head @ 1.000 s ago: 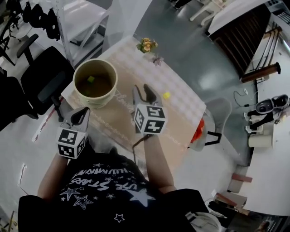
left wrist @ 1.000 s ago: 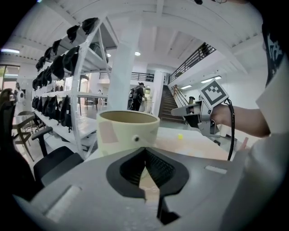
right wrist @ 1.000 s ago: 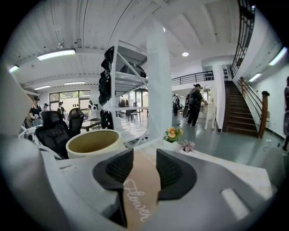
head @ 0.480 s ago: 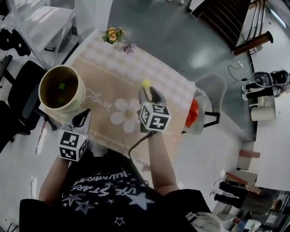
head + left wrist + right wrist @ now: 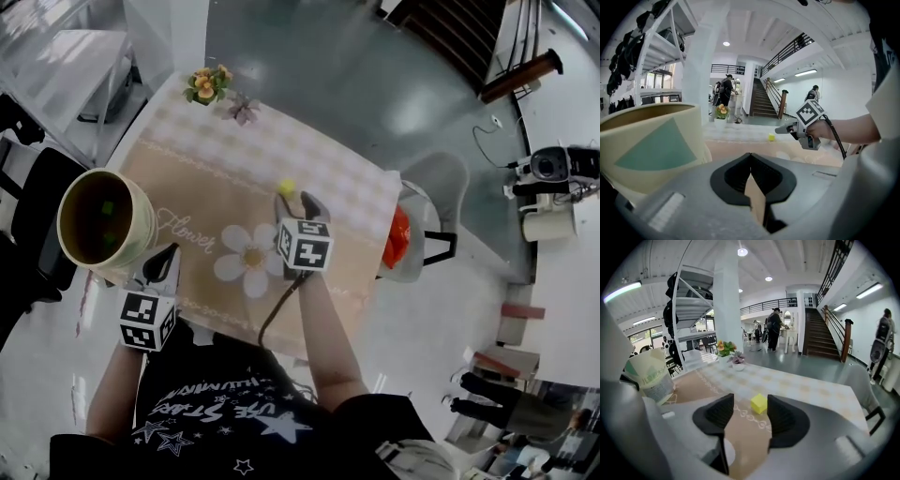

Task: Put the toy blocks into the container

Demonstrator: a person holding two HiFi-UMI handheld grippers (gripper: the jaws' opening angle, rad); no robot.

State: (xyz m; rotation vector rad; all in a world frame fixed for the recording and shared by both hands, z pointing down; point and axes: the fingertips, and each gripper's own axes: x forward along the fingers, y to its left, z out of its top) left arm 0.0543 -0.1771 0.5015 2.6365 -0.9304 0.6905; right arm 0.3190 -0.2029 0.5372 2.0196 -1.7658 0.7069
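Covering surface: flower-print tablecloth [image 5: 192, 187] | room: glossy grey floor [image 5: 328, 80], staircase [image 5: 824, 333]

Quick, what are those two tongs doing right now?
Left tongs: closed, empty.
Right tongs: open, just opening wider; yellow block at their tips, not gripped.

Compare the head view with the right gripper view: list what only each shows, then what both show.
Head view only: the left gripper, and a green block inside the container. Right gripper view only: the ceiling lights and the balcony railing. Both: the yellow block on the tablecloth, the container, the flower pot, and the right gripper, whose jaws have just been opening, with nothing between them yet.
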